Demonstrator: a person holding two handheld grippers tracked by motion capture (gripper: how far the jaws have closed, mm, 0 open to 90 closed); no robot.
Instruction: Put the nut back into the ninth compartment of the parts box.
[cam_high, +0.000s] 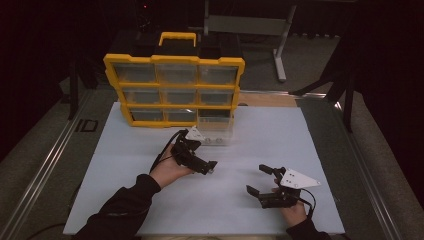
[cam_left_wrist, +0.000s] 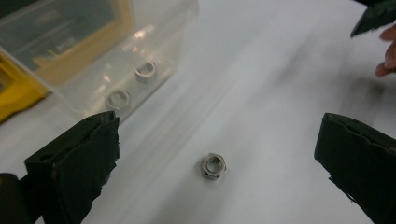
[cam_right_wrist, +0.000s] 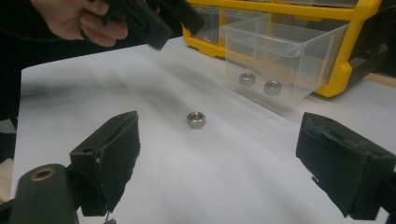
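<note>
Left gripper view is showing the left gripper (cam_left_wrist: 215, 154) standing wide apart and grasping nothing, its two black jaws rising at either side of a single steel hex nut (cam_left_wrist: 214, 165) that is lying flat on the white table sheet (cam_left_wrist: 261, 84), between the jaws and a little ahead of them, touching neither. Ahead and to the left of those jaws, a clear plastic drawer (cam_left_wrist: 154, 42) is sitting pulled out of the yellow organiser (cam_left_wrist: 18, 93), and two more hex nuts (cam_left_wrist: 144, 70) are resting on its floor, side by side. Right gripper view is showing the right gripper (cam_right_wrist: 217, 154) likewise spread and empty, with the same loose nut lying ahead of it, between the lines of its jaws but well beyond their tips; farther off, up and to the right, the drawer is standing with its pair of nuts inside. At the upper left of that view the person's left hand (cam_right_wrist: 70, 18) is gripping the other tool, whose tips are hovering above the sheet. High view is placing both tools over the white sheet, the left one near the front of the drawer and the right one well apart from it, nearer the person.
</note>
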